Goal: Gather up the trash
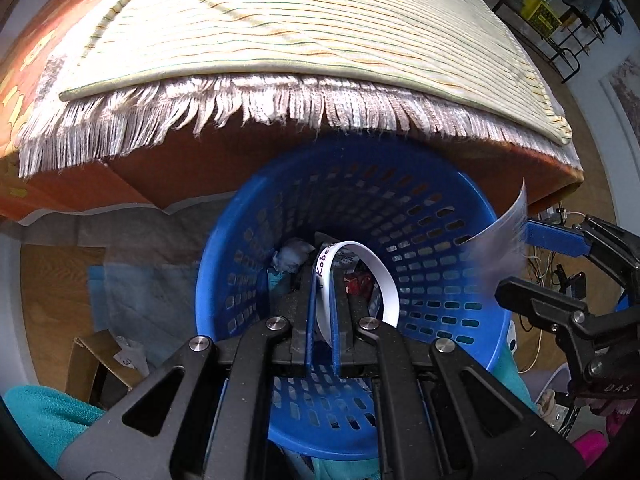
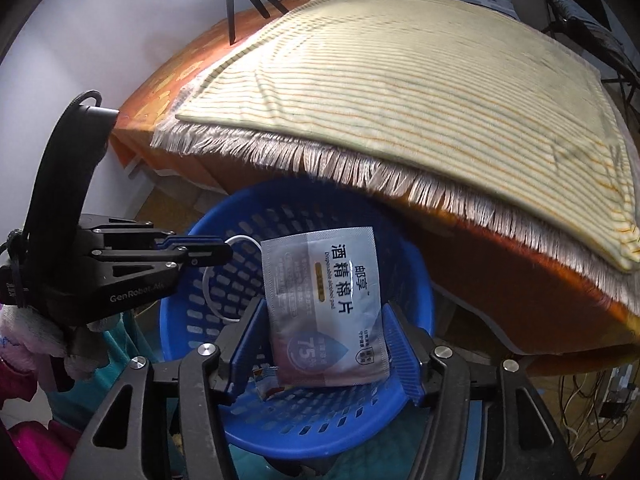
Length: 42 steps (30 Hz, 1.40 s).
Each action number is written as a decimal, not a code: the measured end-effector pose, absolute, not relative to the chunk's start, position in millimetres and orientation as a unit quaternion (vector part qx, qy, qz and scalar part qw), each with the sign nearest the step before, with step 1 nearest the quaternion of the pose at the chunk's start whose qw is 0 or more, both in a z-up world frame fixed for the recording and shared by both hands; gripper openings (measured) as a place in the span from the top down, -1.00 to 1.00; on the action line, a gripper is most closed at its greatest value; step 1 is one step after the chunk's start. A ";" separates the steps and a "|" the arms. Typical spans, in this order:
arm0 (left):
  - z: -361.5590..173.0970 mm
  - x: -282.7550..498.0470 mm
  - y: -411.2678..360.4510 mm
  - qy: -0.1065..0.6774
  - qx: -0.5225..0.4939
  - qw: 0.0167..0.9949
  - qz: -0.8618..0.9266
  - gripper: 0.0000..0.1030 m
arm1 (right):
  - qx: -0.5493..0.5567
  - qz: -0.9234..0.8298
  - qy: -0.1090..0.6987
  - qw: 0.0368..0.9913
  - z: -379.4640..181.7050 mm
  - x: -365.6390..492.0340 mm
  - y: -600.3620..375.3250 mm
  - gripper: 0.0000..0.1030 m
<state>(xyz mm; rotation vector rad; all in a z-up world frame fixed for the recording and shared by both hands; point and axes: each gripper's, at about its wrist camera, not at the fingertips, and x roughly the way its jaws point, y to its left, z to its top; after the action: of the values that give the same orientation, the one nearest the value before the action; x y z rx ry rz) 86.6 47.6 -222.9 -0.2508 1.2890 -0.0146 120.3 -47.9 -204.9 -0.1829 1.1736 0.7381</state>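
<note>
Jaws of the right gripper (image 2: 326,354) stand spread around an alcohol-pad sachet (image 2: 326,312) above the blue basket (image 2: 416,292). Left gripper (image 1: 323,316) pinches a white paper strip (image 1: 360,276) over the same basket. Risk: either item could snag on a pad or drift past the rim beneath the fringed cloth (image 2: 400,92).

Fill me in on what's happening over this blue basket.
A person is collecting trash with two handheld grippers over a blue basket beside a bed. The left gripper is shut on a curled white strip above the basket. The right gripper is open, with a silver wipe packet between its fingers, apparently being let go. Some scraps already lie inside.
</note>
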 end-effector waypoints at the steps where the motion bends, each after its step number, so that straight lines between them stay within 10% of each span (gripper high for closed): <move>1: -223.0 87.1 48.6 0.600 -0.117 0.792 -0.006 0.93 | -0.083 0.339 0.540 0.766 -205.0 120.1 -48.4 -0.30; 5: -224.7 85.5 52.5 0.601 -0.119 0.791 -0.003 0.89 | -0.079 0.335 0.542 0.767 -206.3 120.3 -50.2 -0.42; 10: -225.8 84.0 57.7 0.597 -0.119 0.793 0.003 0.20 | -0.077 0.328 0.546 0.767 -207.8 120.9 -52.3 -0.55; 18: -219.7 82.3 66.5 0.591 -0.123 0.797 0.016 -0.13 | -0.081 0.320 0.552 0.765 -209.5 121.2 -52.7 -0.66; 42: -162.5 87.4 70.0 0.545 -0.108 0.832 0.011 -0.14 | -0.086 0.288 0.528 0.794 -179.0 125.6 -61.8 -0.67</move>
<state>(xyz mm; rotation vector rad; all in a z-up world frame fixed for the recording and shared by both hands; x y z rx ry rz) 87.4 70.0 -162.5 -0.2284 1.1547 0.0227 125.6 -61.8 -179.0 -0.1842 1.1350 0.6192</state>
